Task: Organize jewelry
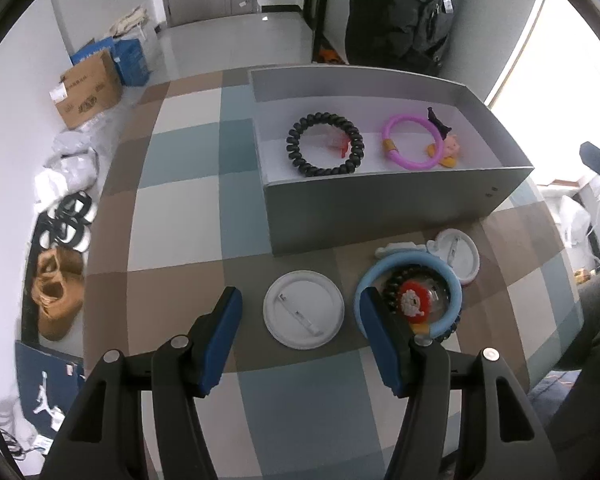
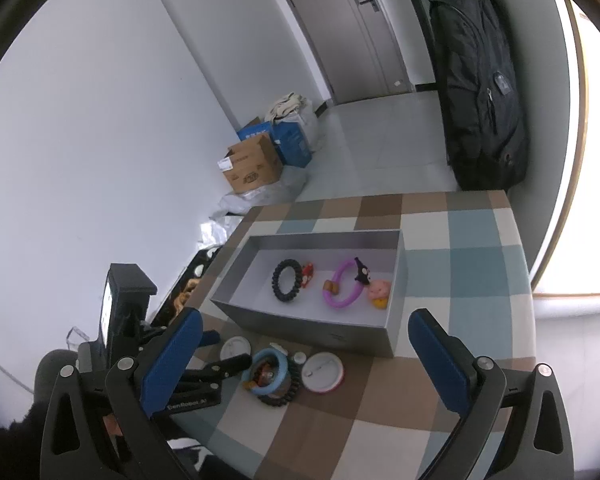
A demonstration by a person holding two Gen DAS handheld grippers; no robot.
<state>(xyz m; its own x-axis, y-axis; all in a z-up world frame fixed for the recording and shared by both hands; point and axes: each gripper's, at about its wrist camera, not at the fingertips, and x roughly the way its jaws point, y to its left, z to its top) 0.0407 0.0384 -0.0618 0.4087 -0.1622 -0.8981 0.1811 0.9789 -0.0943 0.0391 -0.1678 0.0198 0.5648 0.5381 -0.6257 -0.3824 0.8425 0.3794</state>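
Both the left gripper (image 1: pixel 300 316) and right gripper (image 2: pixel 304 344) hang spread and empty above the counter (image 1: pixel 180 220), the left straddling a white badge (image 1: pixel 303 309).

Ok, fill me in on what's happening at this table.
A person is sorting jewelry into a grey box on a checkered table. A black coil ring and a pink ring already lie inside. The left tool hangs open around a white round badge without gripping it; a light blue ring and a second badge wait beside it. The right tool is open and empty.
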